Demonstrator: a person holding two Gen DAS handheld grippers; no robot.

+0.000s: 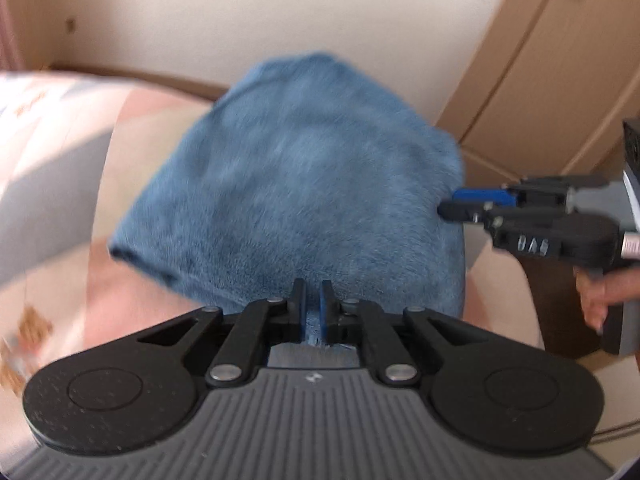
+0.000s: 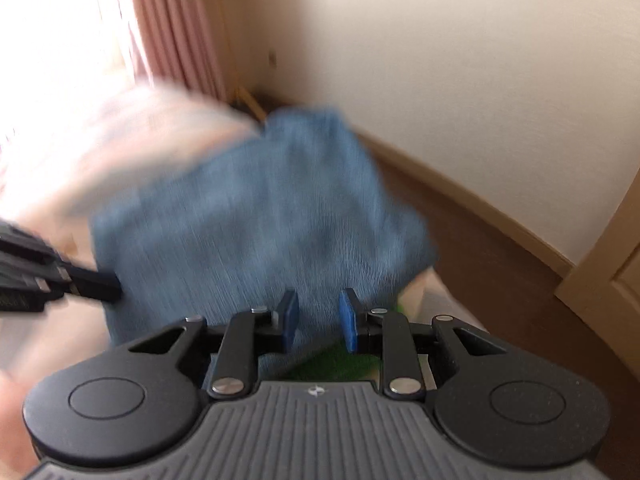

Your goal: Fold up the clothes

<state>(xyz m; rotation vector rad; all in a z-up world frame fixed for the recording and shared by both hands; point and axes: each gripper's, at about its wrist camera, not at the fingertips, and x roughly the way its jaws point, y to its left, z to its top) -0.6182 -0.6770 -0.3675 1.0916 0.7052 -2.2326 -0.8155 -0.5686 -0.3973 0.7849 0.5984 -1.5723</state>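
Left gripper (image 1: 313, 304) is pinching the blue fleece garment (image 1: 304, 184); right gripper (image 2: 319, 314) looks clamped on its edge, though blurred. Fleece risks slipping lower center.

I count one fluffy blue fabric garment (image 1: 304, 184) and my two black two-finger grippers with blue pads, the left gripper (image 1: 313, 312) and the right gripper (image 2: 319, 316). Behind them: one beige door (image 1: 532, 80), one pink pleated curtain (image 2: 172, 28).

pink curtain (image 2: 168, 28) | wooden door (image 1: 532, 80) | possibly patterned bedcover (image 1: 52, 152)
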